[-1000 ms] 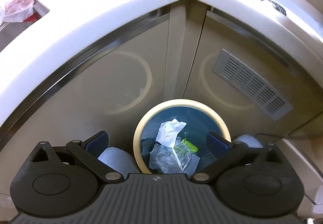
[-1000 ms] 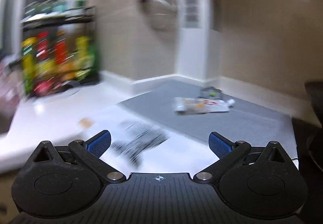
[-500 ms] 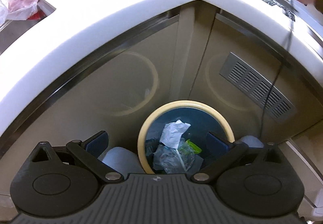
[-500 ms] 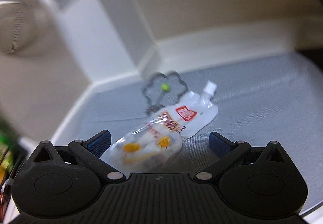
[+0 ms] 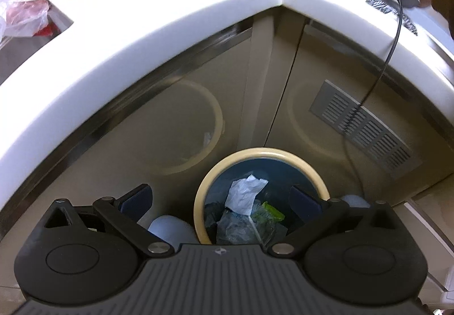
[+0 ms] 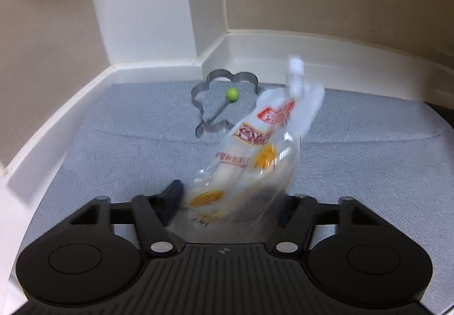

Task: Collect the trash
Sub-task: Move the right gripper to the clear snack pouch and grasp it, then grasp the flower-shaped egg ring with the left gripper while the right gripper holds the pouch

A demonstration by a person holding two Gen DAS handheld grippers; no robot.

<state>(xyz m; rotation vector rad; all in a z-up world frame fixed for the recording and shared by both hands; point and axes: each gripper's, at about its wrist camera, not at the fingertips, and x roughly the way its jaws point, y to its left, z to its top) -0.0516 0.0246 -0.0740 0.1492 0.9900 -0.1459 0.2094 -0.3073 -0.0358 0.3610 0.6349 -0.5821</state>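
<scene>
The right gripper (image 6: 229,205) is closing, jaws around the spouted pouch's (image 6: 255,153) lower end.

Both views bulge with strong fisheye curving, so the white stone worktop (image 5: 159,39) bends into an arc and straight edges bow near the borders. From the left wrist its top is blown out to plain glare under bright overhead light, while the beige cabinet doors (image 5: 181,127) below sit dimmer and carry soft round reflections. The right wrist view is evenly lit; the clear printed spouted pouch (image 6: 255,150) is smeared by motion blur, the grey textured mat (image 6: 119,139) sharp.
</scene>
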